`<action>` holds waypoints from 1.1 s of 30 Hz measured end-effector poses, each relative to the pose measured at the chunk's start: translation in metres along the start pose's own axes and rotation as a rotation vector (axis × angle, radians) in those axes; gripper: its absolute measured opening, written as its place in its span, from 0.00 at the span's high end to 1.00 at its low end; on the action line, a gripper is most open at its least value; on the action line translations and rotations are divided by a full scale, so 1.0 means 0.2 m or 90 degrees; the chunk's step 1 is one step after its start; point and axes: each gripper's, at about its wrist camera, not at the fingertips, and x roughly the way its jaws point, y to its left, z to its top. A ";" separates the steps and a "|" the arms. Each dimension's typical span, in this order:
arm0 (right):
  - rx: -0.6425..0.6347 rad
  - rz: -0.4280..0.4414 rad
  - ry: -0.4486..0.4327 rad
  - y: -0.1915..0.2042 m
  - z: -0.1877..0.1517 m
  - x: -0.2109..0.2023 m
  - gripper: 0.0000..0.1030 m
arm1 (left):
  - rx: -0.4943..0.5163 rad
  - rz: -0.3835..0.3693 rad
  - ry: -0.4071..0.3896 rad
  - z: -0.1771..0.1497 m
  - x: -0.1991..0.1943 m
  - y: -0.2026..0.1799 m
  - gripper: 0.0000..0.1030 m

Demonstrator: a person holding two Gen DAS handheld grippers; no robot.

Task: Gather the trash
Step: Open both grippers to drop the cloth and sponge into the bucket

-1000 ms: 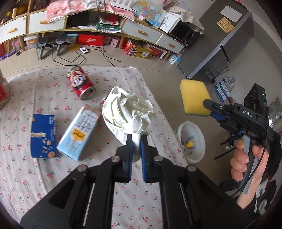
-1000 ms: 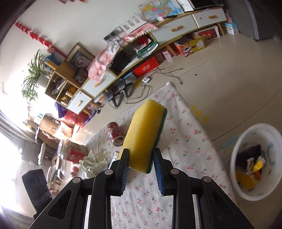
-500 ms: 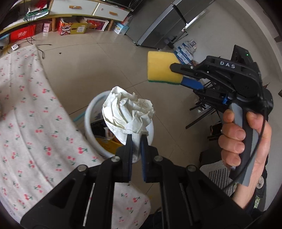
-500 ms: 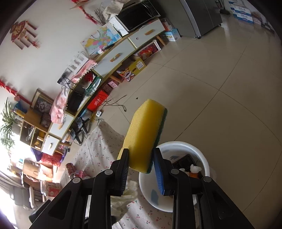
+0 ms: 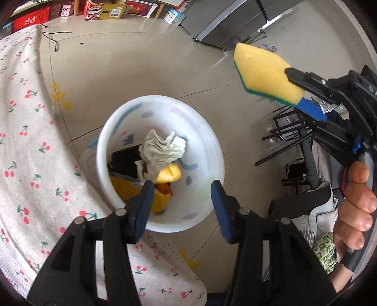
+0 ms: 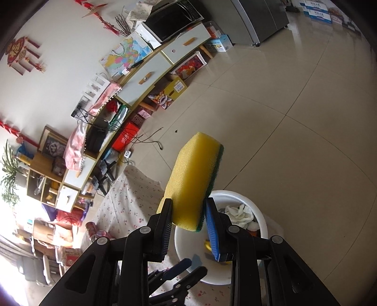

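My left gripper is open and empty above the white trash bin on the floor. The crumpled white paper lies inside the bin on other trash. My right gripper is shut on a yellow sponge with a green scouring side and holds it in the air above the bin. In the left wrist view the sponge sits to the upper right of the bin, clear of it. The paper also shows in the right wrist view.
The cherry-print tablecloth edges the bin on the left. A red can lies on the table far left. A black folding rack stands to the right of the bin. A grey fridge and a low cabinet stand beyond the tiled floor.
My left gripper has opened and the crumpled paper has dropped into the bin. Both grippers have swung from the table to over the bin. The right gripper still holds the sponge.
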 end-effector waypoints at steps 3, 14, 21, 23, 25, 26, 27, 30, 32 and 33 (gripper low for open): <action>-0.007 -0.005 0.016 0.01 -0.01 0.03 0.73 | -0.007 0.017 -0.021 0.01 -0.11 0.06 0.51; -0.064 -0.092 0.111 0.03 -0.08 0.23 0.72 | -0.043 0.153 -0.095 -0.14 -0.67 0.31 0.50; -0.203 -0.214 0.159 0.12 -0.20 0.35 0.70 | -0.083 0.240 -0.131 -0.26 -1.03 0.53 0.48; -0.241 -0.256 0.174 0.13 -0.23 0.40 0.70 | -0.096 0.253 -0.146 -0.30 -1.11 0.59 0.48; -0.282 -0.302 0.183 0.14 -0.27 0.44 0.68 | -0.116 0.252 -0.161 -0.34 -1.17 0.67 0.48; -0.297 -0.316 0.193 0.14 -0.29 0.46 0.68 | -0.129 0.248 -0.170 -0.35 -1.20 0.70 0.48; -0.310 -0.329 0.203 0.13 -0.31 0.47 0.68 | -0.143 0.245 -0.179 -0.37 -1.21 0.74 0.48; -0.350 -0.378 0.217 0.14 -0.35 0.52 0.63 | -0.180 0.243 -0.185 -0.41 -1.23 0.83 0.48; -0.357 -0.397 0.211 0.13 -0.35 0.52 0.54 | -0.185 0.237 -0.184 -0.42 -1.25 0.86 0.48; -0.356 -0.397 0.209 0.13 -0.35 0.51 0.51 | -0.184 0.237 -0.186 -0.42 -1.27 0.86 0.48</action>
